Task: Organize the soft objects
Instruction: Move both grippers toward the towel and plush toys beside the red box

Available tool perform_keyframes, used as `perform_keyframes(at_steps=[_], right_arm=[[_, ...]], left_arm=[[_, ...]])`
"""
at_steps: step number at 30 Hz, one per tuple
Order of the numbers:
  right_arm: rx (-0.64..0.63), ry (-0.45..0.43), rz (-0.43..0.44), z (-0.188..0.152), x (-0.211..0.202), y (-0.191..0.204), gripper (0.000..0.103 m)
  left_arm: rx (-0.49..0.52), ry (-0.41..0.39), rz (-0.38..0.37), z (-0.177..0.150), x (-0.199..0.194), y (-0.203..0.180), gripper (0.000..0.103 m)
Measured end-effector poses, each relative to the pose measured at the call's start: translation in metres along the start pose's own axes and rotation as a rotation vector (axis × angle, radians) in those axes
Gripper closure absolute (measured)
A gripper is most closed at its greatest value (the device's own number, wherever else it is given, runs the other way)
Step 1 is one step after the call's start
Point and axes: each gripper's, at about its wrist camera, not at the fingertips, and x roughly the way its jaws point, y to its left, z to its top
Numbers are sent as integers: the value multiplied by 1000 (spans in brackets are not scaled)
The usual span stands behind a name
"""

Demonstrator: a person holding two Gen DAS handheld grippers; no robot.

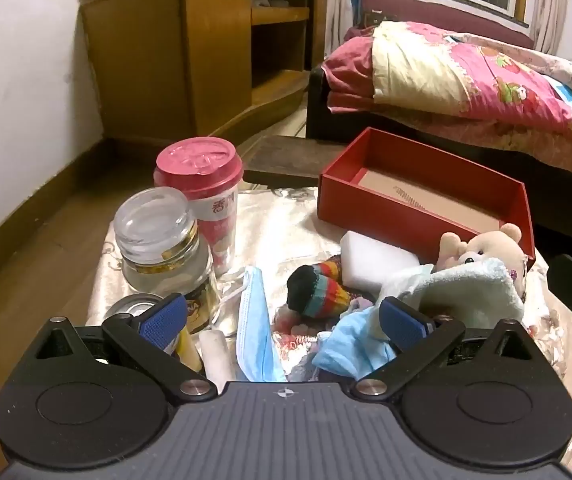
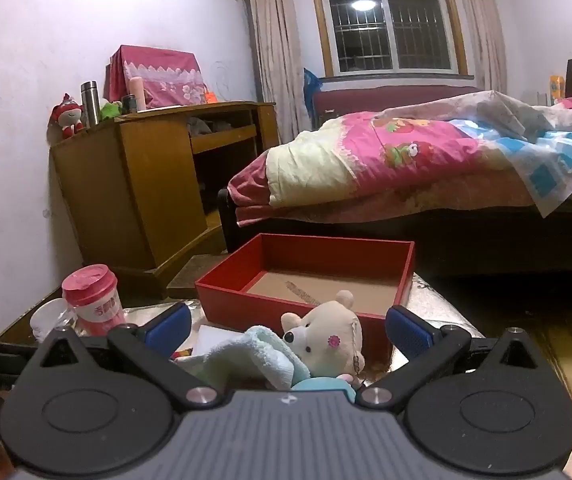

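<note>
A small table holds a pile of soft things: a cream teddy bear (image 1: 485, 246), a pale green towel (image 1: 461, 288), a striped sock (image 1: 321, 290), a blue face mask (image 1: 256, 320), a light blue cloth (image 1: 349, 346) and a white sponge block (image 1: 377, 258). Behind them stands an open red box (image 1: 425, 196) with only a card liner inside. My left gripper (image 1: 284, 320) hovers open over the mask and sock. My right gripper (image 2: 287, 330) is open too, low behind the teddy bear (image 2: 325, 340) and towel (image 2: 254, 354), facing the red box (image 2: 309, 276).
A pink-lidded cup (image 1: 202, 184), a glass jar (image 1: 158, 240) and a metal can (image 1: 134, 306) crowd the table's left side. A wooden cabinet (image 1: 190, 48) stands against the wall. A bed with a pink quilt (image 2: 405, 160) lies beyond the table.
</note>
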Motion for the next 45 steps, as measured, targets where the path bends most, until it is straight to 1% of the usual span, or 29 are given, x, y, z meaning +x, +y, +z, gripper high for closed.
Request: perform_keyframes(at_steps=[2,12,23,28,34,45], right_arm=[[-3,2,-7,0,0,0,19],[2,4,-18,0,1,-4,19],[-1,6,-55,-1,3,-3,19],[-33,24,-79,-3,7,1,19],[-53,32,-119,-4,15,3,19],[-47,46,-122,-7,17,2,19]], left_arm=[[9,-2,10,0,0,0,5],[4,-3,7,-2,2,2,5],[8,-4,11,-1,1,-1,5],[-9,0,2,-2,0,0,5],[11,-7,-18,-3,-4,-6,5],[3,7,-29,-5,-2,-8,6]])
